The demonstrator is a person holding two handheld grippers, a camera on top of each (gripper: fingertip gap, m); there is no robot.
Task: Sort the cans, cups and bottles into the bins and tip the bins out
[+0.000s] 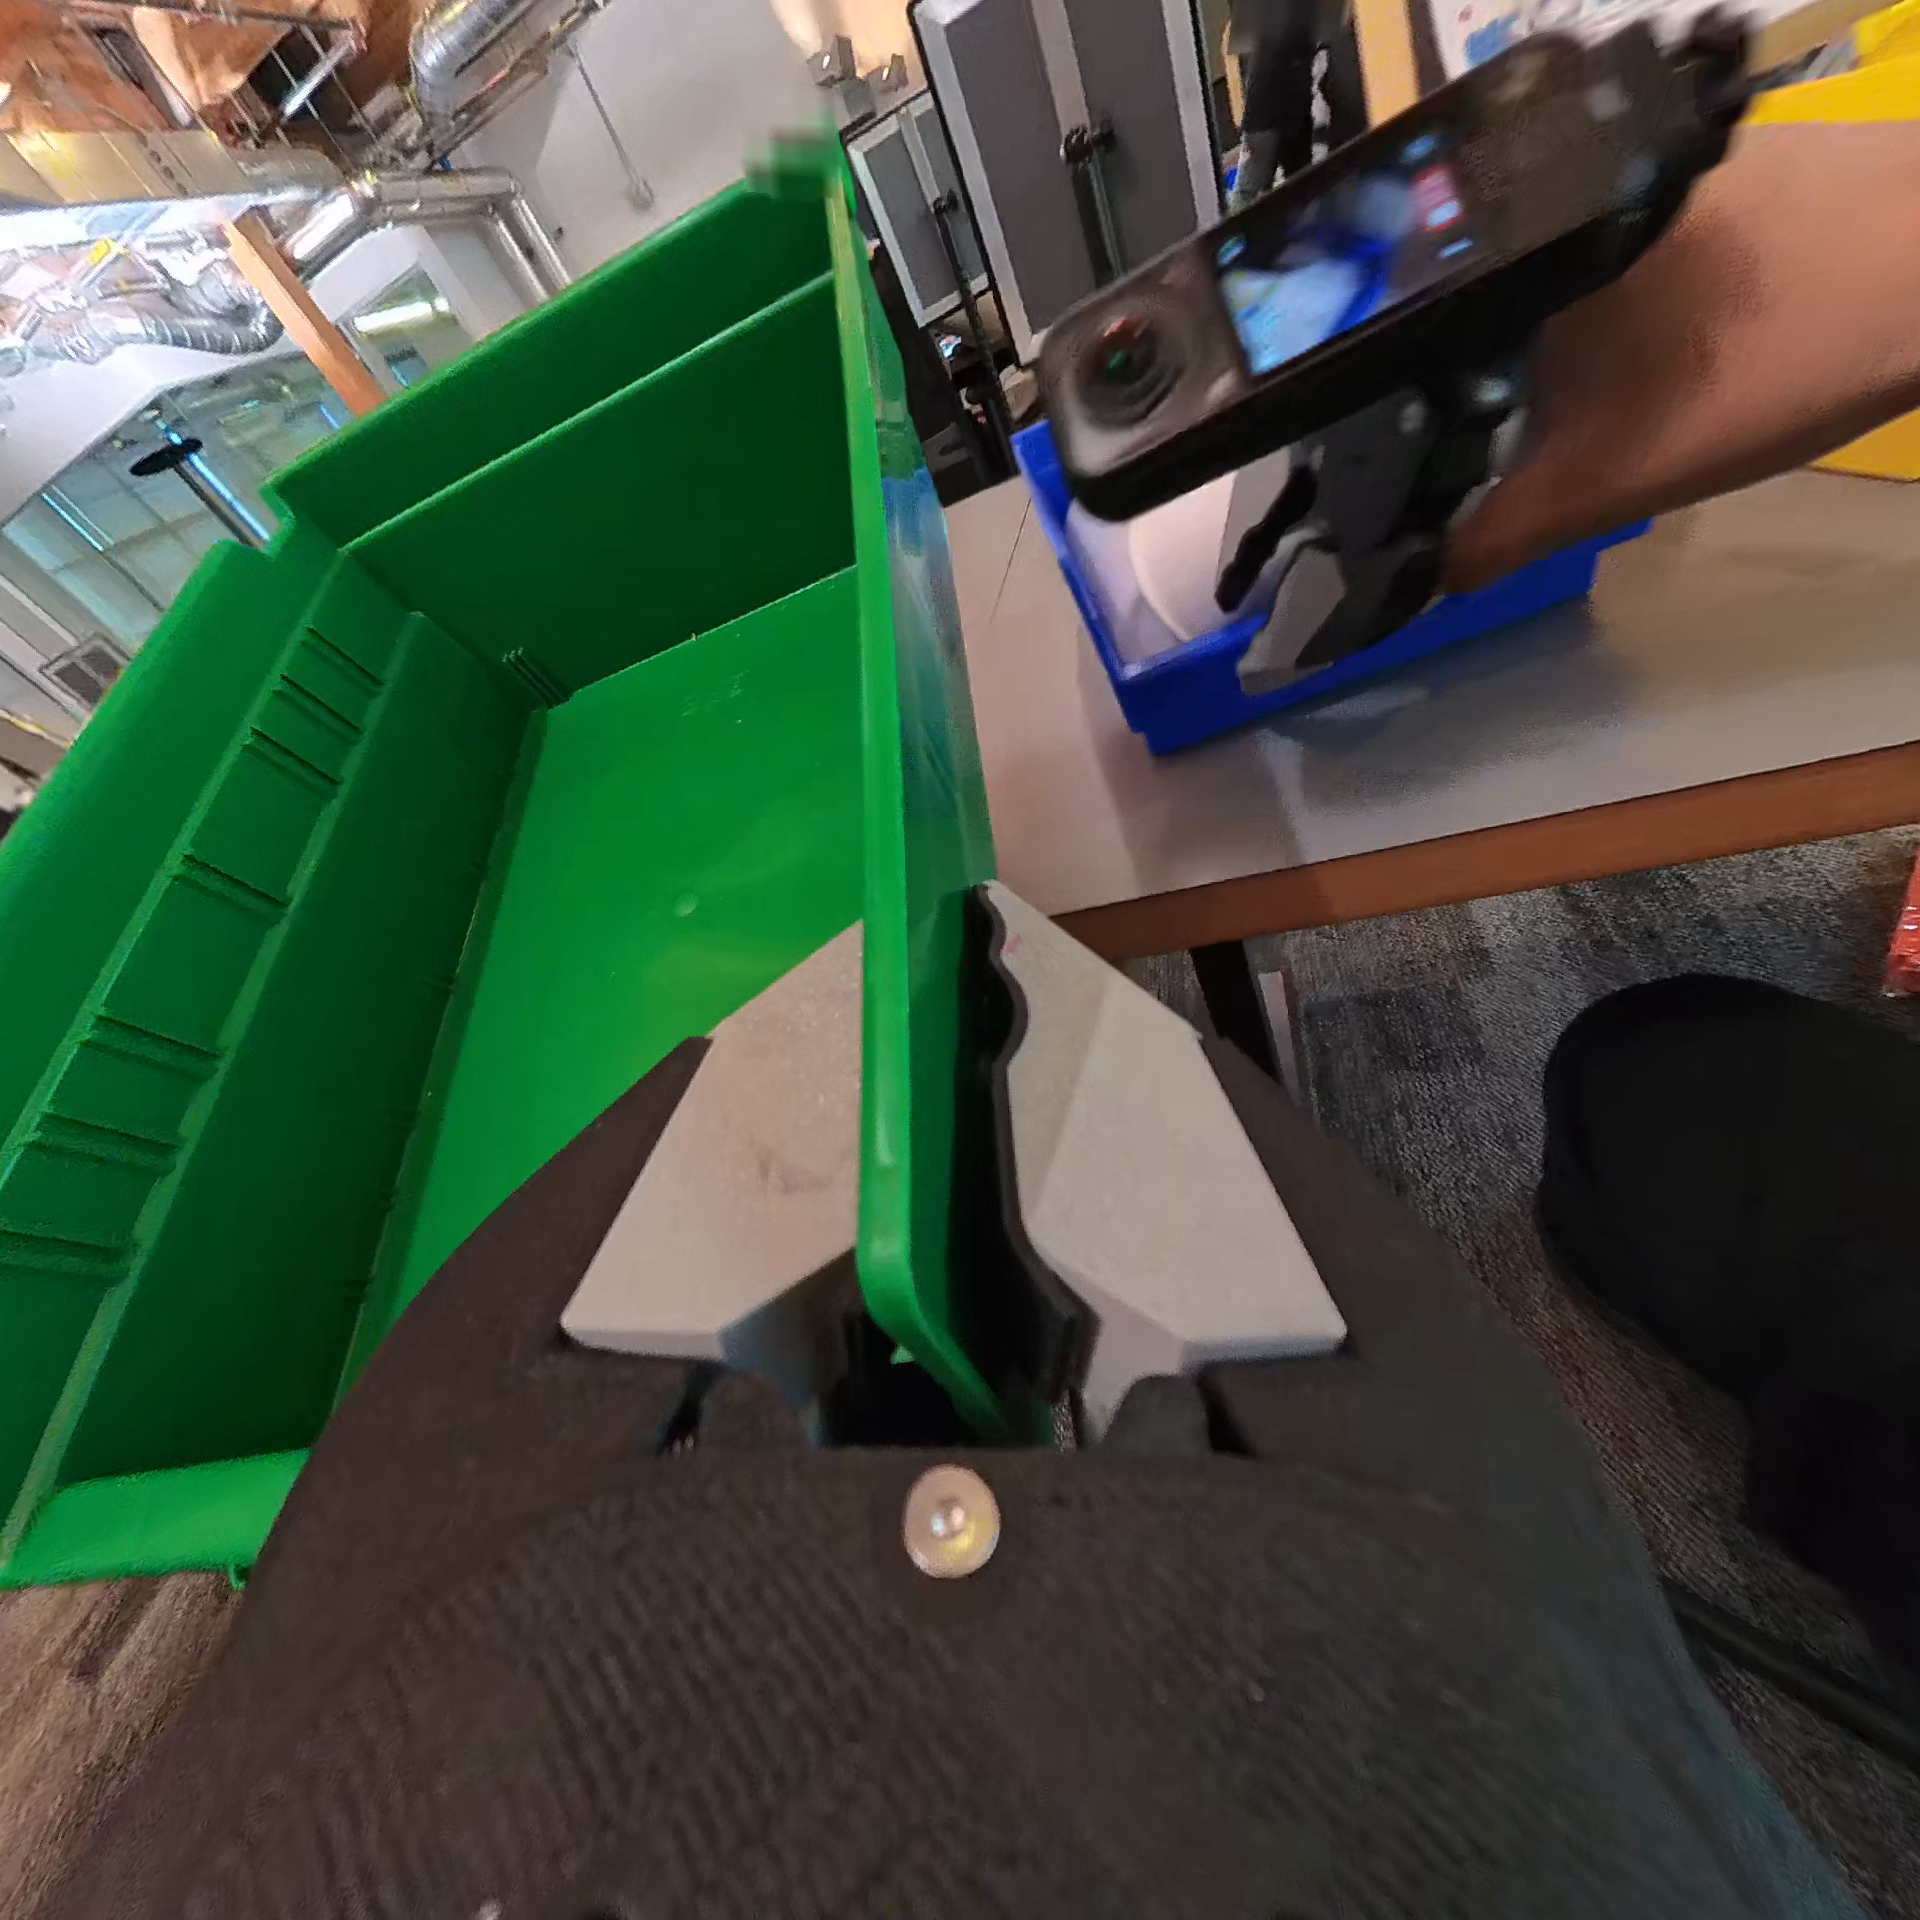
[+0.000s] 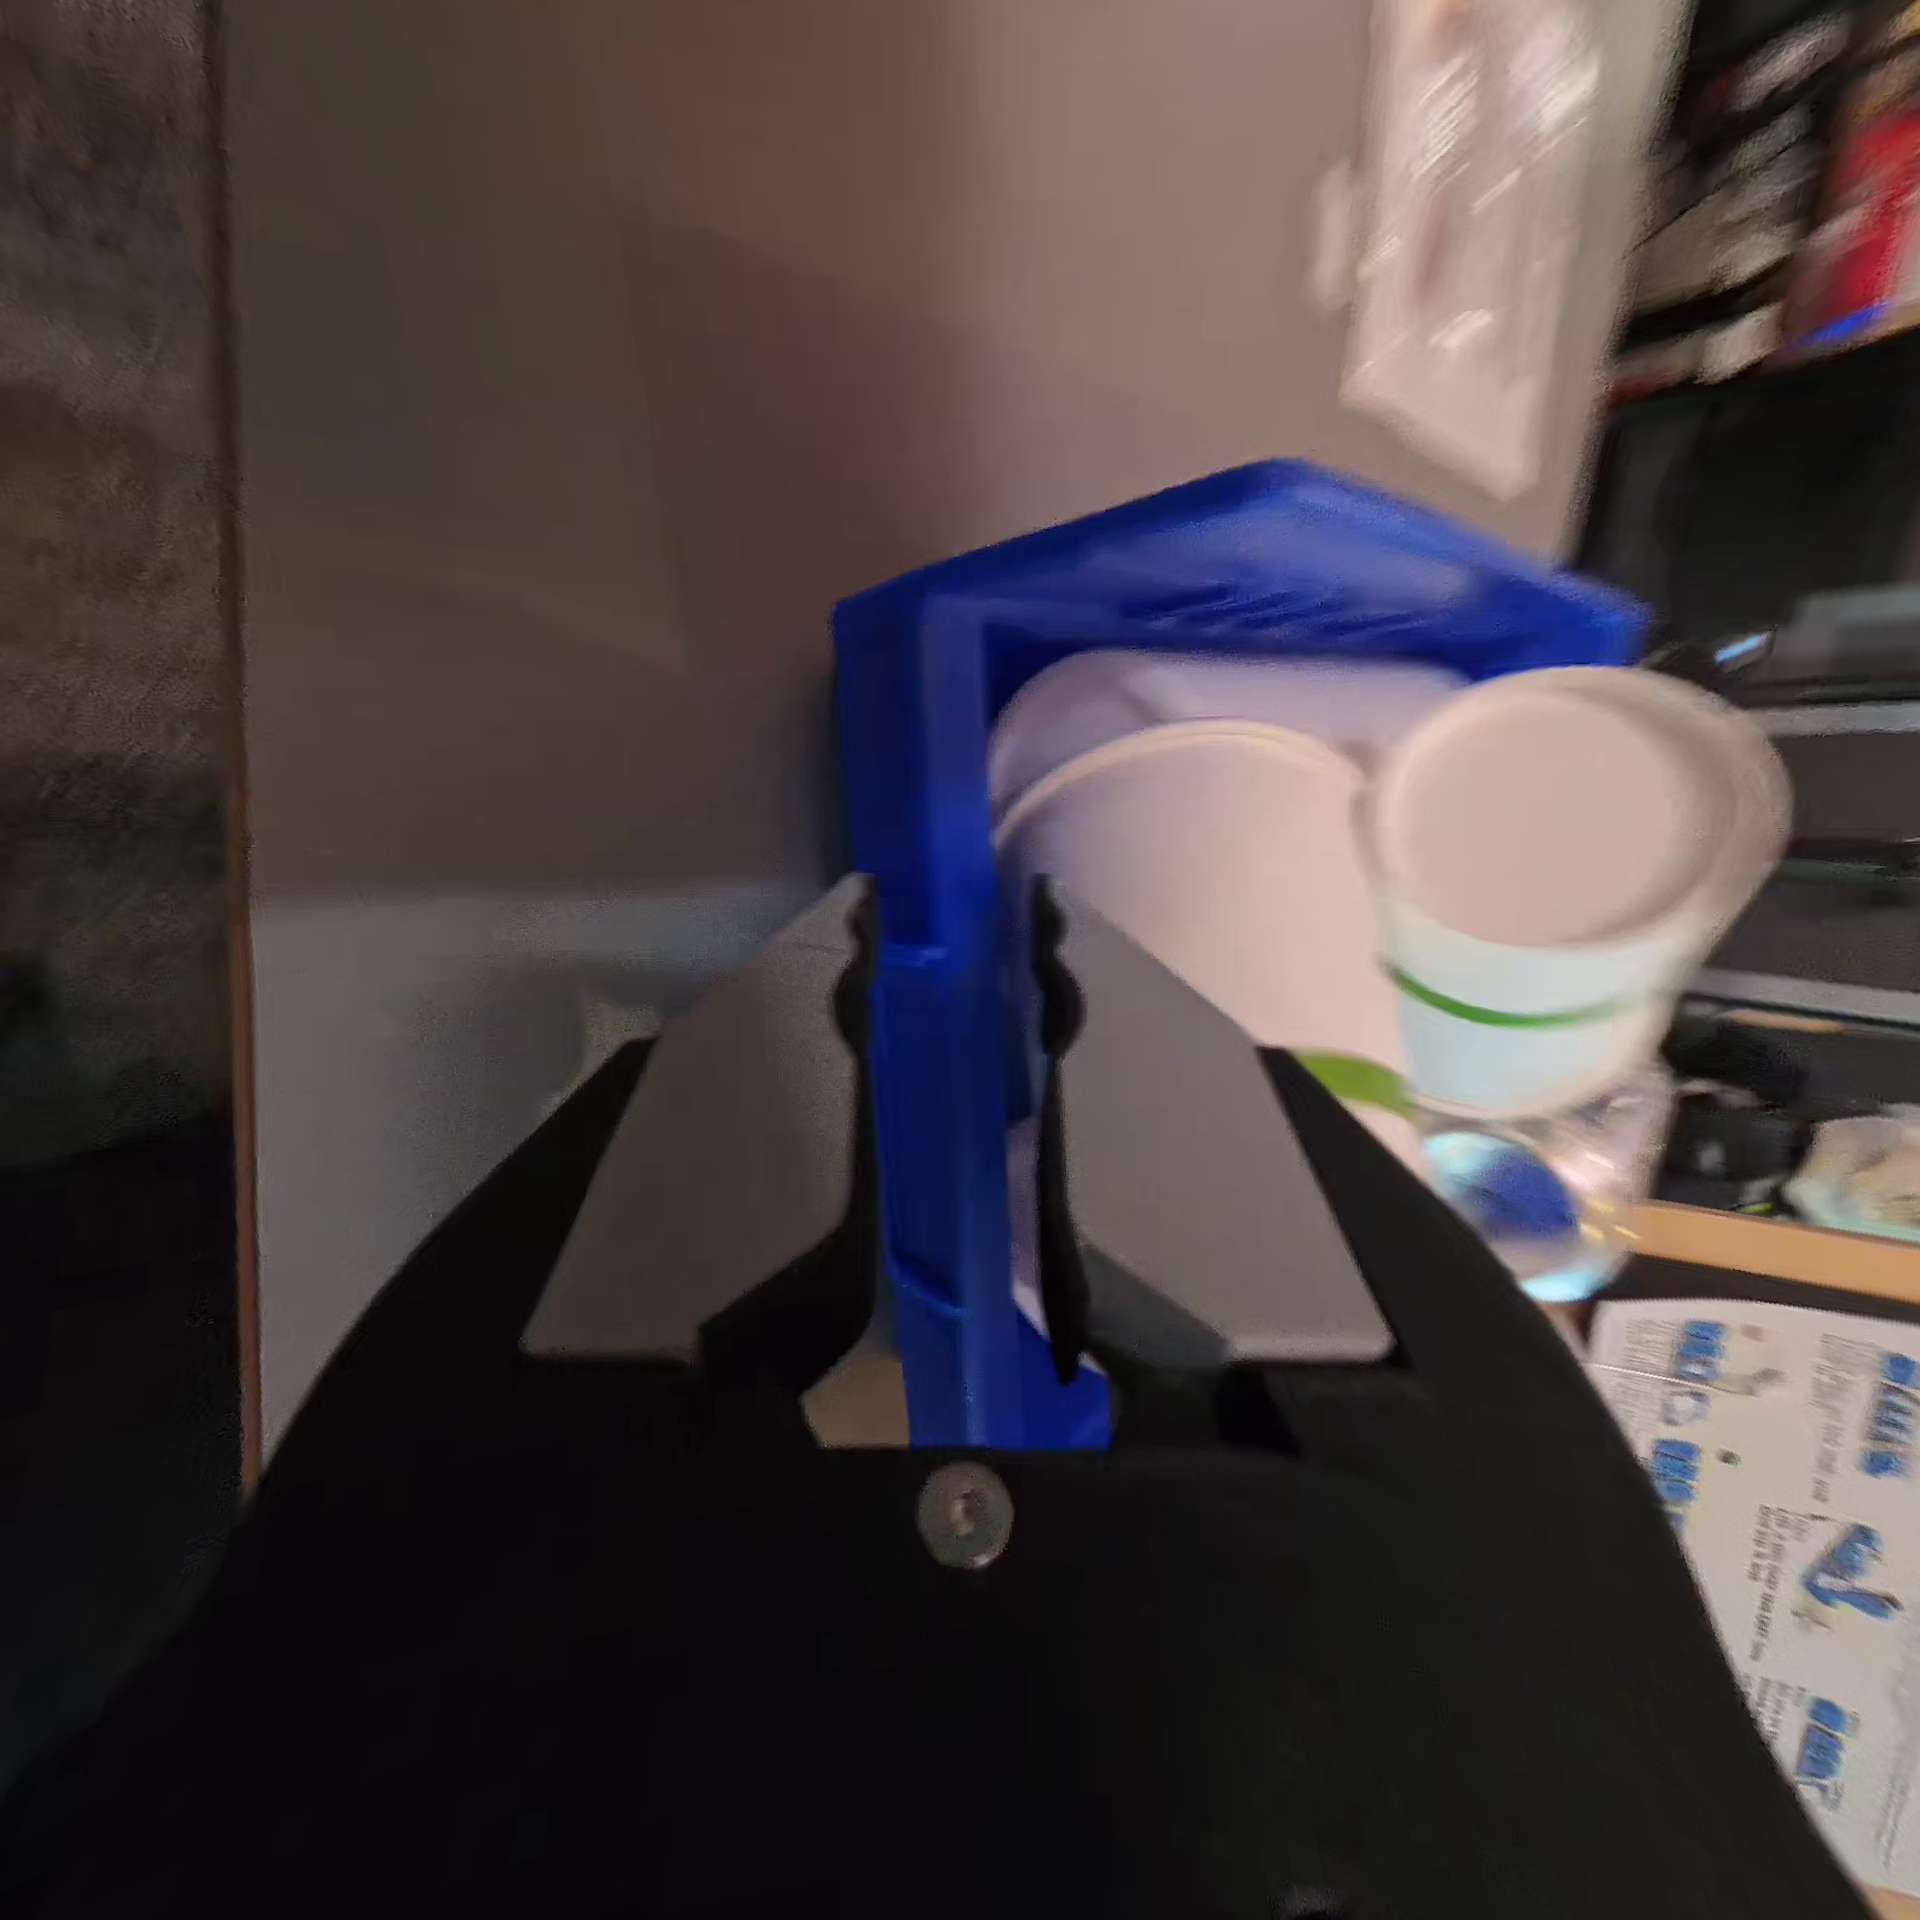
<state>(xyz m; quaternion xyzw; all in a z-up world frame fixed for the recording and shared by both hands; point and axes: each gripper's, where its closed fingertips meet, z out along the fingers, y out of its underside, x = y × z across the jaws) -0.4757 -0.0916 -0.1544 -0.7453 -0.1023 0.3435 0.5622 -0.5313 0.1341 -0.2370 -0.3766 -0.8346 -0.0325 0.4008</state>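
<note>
A: Item one, left gripper (image 1: 920, 1049)?

B: Closed on the side wall of the green bin (image 1: 623, 665), one finger inside, one outside. Bin tilted off the grey table (image 1: 1558, 727) and nothing showed inside it; by my reckoning already tipped out.

A: Item two, right gripper (image 2: 951, 1049)?

B: Clamped on the wall of the blue bin (image 2: 935, 935). In the left wrist view that bin sat on the table, beyond the green bin, with the gripper at its near edge.

A: Contents?

B: White paper cups (image 2: 1195, 821) lying inside; one cup with a green band (image 2: 1538, 862) at the blue bin's open mouth, partly out. A clear bottle with a blue cap (image 2: 1538, 1184) just below that cup; whether in the bin or outside it, could not tell, picture blurred.

A: Progress?

B: Sorting appeared finished, green bin emptied, blue bin's tipping in hand. A yellow bin (image 1: 1860, 125) stood behind the blue bin; its contents hidden.
</note>
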